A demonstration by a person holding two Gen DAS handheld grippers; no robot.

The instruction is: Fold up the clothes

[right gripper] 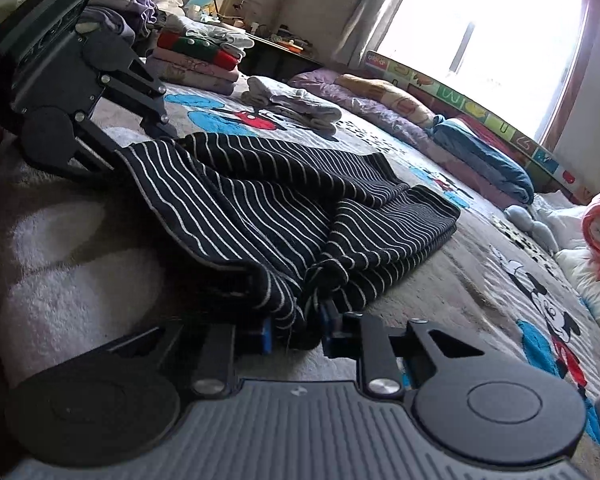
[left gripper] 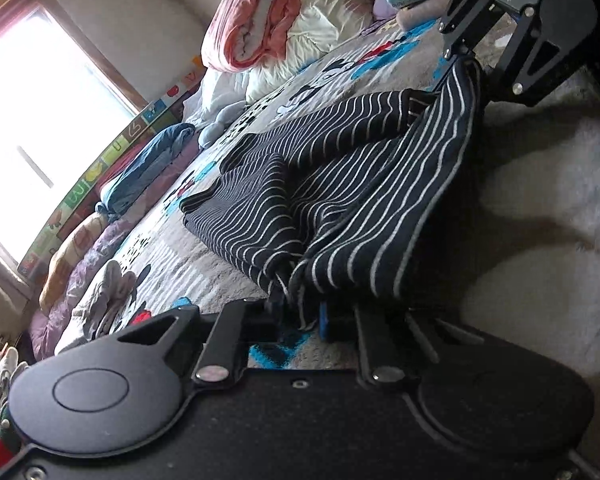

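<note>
Bunched between my left claw (left gripper: pixel 296 316) fingers, one corner of the black white-striped garment (left gripper: pixel 340 184) is being pinched tight, with the blue pads closing on the fabric. My right claw (right gripper: pixel 296 330) is clamping another bunched corner of the same garment in the same way, its blue pads pressing into the cloth from both sides. From each wrist view I am seeing my other claw across the cloth, gripping the far end of one edge and holding it lifted just above the bed. Between the two grips the garment is sagging and draping, while its far part is lying in loose folds on the cartoon-mouse bedspread (right gripper: pixel 512 280). Under the lifted edge, a fluffy white blanket (left gripper: pixel 548 216) is covering the near side of the bed. Beyond the garment, a small pile of pale folded clothes (right gripper: pixel 296 106) is sitting on the bedspread, and a taller folded stack (right gripper: pixel 200 60) is standing behind it. A blue bundle (right gripper: pixel 484 160) is lying along the colourful padded board (right gripper: pixel 480 112) below the bright window (right gripper: pixel 484 40), and a pink-and-white quilt (left gripper: pixel 268 20) is heaped at the far end.
</note>
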